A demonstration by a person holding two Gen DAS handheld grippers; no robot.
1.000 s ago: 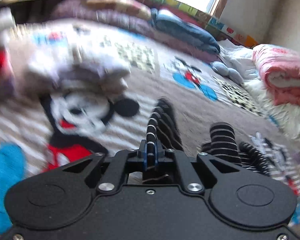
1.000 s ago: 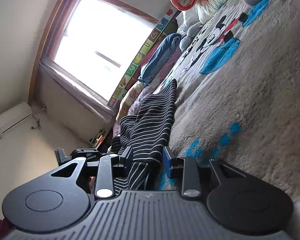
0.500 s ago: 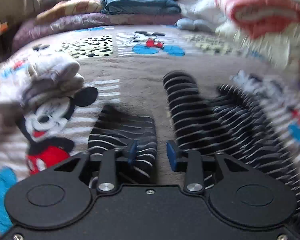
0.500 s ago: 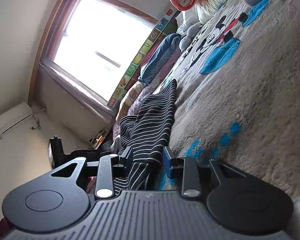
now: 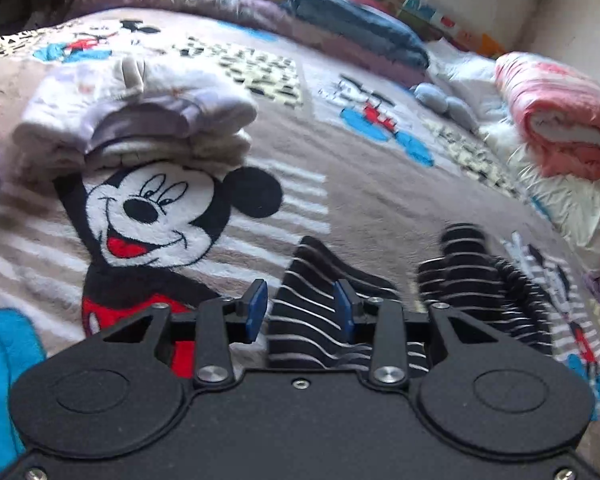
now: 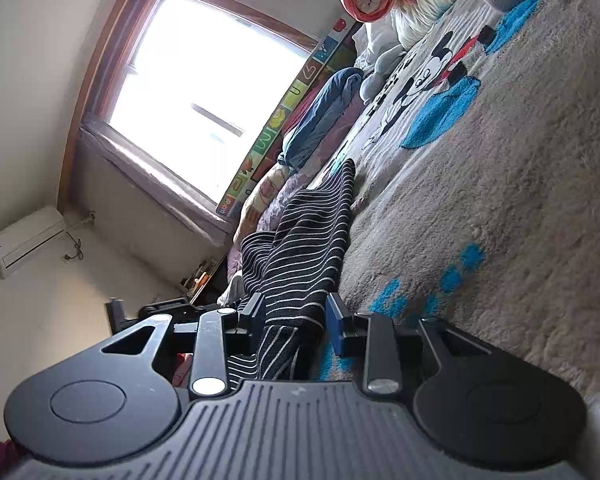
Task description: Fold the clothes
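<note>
Black garment with thin white stripes [image 5: 324, 300] lies crumpled on the fleece cartoon-mouse blanket [image 5: 360, 200] that covers the bed, at about 6 o'clock in the left wrist view, with a second bunch of it toward 4 o'clock. The left tool [image 5: 300, 310] hangs above this cloth with its blue pads [image 5: 257, 306] spread apart; the striped fabric shows between them, but the pads do not press on it. At 10 o'clock a folded pile of white and lilac clothes [image 5: 140, 120] rests on the blanket, well apart from the garment. A rolled pink quilt [image 5: 560, 120] lies at 2 o'clock. In the right wrist view, the right tool [image 6: 296, 316] pinches a thick fold of the same striped garment [image 6: 300, 248], which stretches away toward 12 o'clock, beside a bright window [image 6: 204, 92].
</note>
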